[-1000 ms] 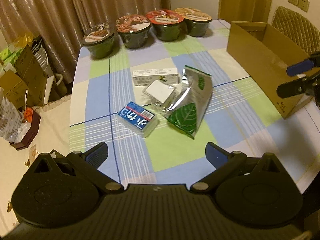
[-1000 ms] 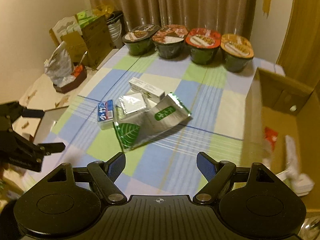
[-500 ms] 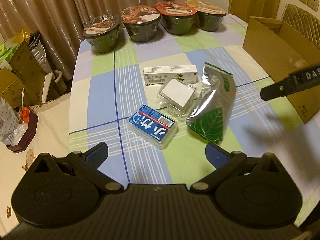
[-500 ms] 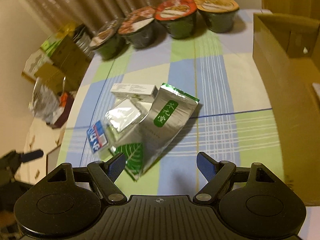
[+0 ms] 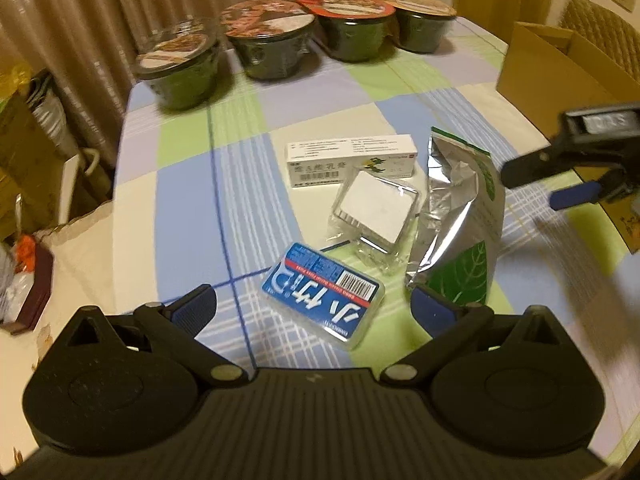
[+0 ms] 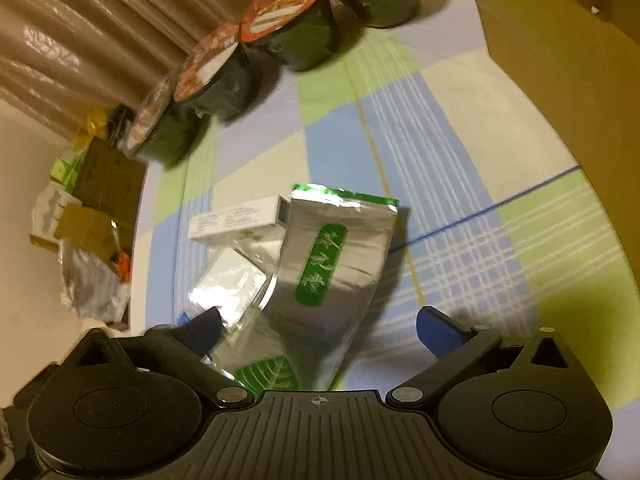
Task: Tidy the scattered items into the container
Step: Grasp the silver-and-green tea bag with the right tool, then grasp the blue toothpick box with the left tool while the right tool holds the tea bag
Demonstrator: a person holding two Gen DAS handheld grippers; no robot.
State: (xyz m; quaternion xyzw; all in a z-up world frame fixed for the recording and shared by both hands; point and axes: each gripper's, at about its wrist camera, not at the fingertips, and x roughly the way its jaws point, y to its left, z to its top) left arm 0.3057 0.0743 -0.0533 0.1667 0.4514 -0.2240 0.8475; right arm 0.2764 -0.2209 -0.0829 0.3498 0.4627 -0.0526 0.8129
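The bench wears a checked cloth of blue, green and cream. A little pile of things lies in the middle of it. The silver bag with a green leaf on it is the biggest thing in the pile, so the other places are told from it.

Just left of the silver bag sits a clear pack with a white square inside. It touches the bag. Behind that pack, at the bag's top left corner, lies a long white box. In front of the pack, to the bag's lower left, lies a blue box with white letters. It is tilted.

Far behind the bag, four noodle bowls stand in a row by the curtain. To the right of the bag stands the brown cardboard box, open at the top. None of the pile is in it yet.

The left gripper hangs low, just in front of the blue box. Its jaws are wide apart and hold nothing.

The right gripper hangs over the leaf end of the silver bag. Its jaws are wide apart too, one on each side of the bag, and they do not pinch it. From the left camera this gripper shows to the right of the bag, a bit blurry.
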